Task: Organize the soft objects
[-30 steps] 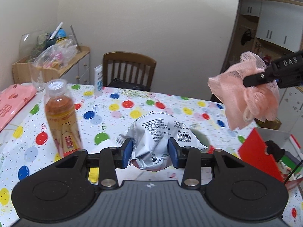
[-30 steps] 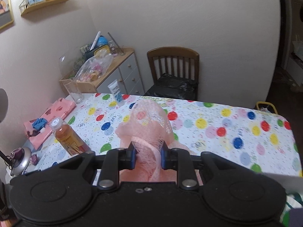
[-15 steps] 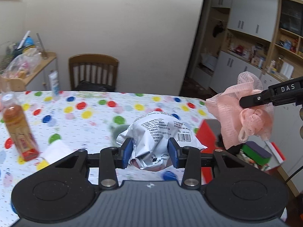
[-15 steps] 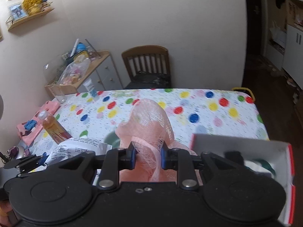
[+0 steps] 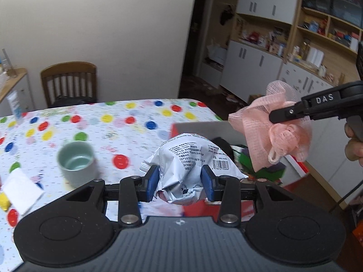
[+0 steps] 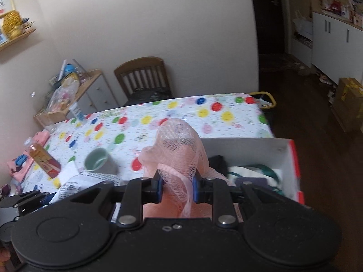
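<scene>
Two soft items were aloft over the table point(image 6: 226, 113) edge. Largest first: the box point(image 6: 283, 145), red outside and white inside, sat at the near corner, already holding dark and green things. The right gripper point(image 6: 177, 187) was clamped on a pink mesh sponge point(image 6: 179, 149), held above the box. The left gripper point(image 5: 179, 182) pinched a crumpled silver packet point(image 5: 190, 158) just beside it. A cup point(image 5: 76, 159) stood nearby. Judged best: lower each well inside the walls, release one at a time, and keep the grippers from colliding.
</scene>
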